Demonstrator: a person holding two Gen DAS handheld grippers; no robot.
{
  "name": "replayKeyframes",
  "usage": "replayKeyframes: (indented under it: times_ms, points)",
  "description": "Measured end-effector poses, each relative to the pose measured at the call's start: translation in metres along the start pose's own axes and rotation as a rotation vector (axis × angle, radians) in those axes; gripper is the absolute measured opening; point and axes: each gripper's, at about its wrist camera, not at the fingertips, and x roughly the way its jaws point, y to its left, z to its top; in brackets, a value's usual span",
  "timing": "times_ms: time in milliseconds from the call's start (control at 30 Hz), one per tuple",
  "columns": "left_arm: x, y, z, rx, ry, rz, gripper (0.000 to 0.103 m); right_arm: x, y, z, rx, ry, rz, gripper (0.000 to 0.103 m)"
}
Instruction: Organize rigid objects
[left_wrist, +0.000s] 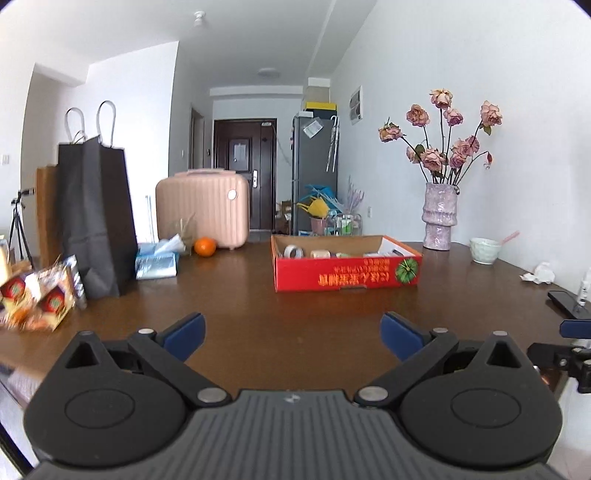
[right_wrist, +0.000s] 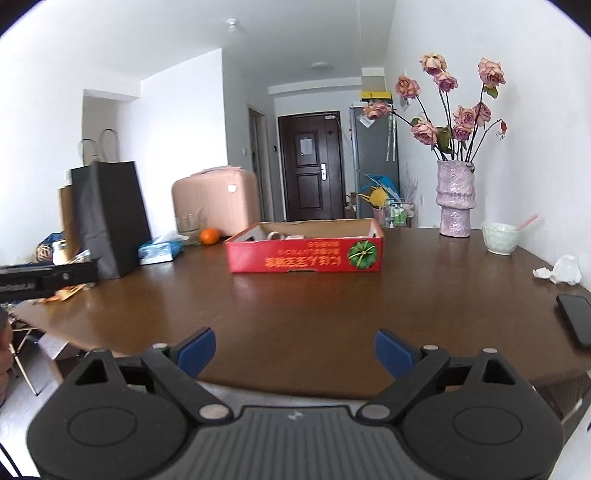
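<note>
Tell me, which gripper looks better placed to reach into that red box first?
Probably the left gripper: its view looks down into the red box, showing tape rolls. The right gripper sees mostly the box's front wall. Both have open, empty jaws.

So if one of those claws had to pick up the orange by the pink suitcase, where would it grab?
Probably across the middle of the orange, coming from above. It is round and sits bare on the table, with the tissue pack to its left and the suitcase close behind. The open left gripper is nearer.
</note>
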Motion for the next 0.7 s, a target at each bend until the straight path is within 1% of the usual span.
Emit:
replayKeyframes:
  times_ms: [67, 100, 167, 200, 300, 433, 500, 700]
  points:
    - [-0.012, 0.001, 0.002, 0.035, -0.025, -0.034, 0.103, -0.013, 0.009, -0.005, 0.004, -0.011, 0.005, 0.094]
    - [-0.015, 0.001, 0.006, 0.058, -0.041, -0.035, 0.103, -0.015, 0.013, -0.005, 0.003, -0.012, 0.010, 0.094]
    - [-0.022, 0.001, 0.010, 0.049, -0.074, -0.022, 0.103, -0.016, 0.022, 0.000, -0.015, -0.003, 0.010, 0.096]
    - [-0.024, 0.002, 0.011, 0.033, -0.080, -0.031, 0.103, -0.015, 0.027, 0.004, -0.032, -0.007, 0.007, 0.099]
    - [-0.025, 0.004, 0.010, 0.005, -0.060, -0.052, 0.103, -0.015, 0.041, 0.012, -0.041, -0.040, -0.019, 0.100]
    - [-0.028, 0.006, 0.010, 0.002, -0.071, -0.043, 0.103, -0.021, 0.051, 0.013, -0.056, -0.061, 0.017, 0.102]
    - [-0.027, 0.007, 0.010, 0.000, -0.065, -0.042, 0.103, -0.020, 0.051, 0.012, -0.063, -0.055, 0.006, 0.102]
    - [-0.026, 0.006, 0.009, 0.016, -0.053, -0.052, 0.103, -0.020, 0.042, 0.014, -0.018, -0.047, -0.010, 0.102]
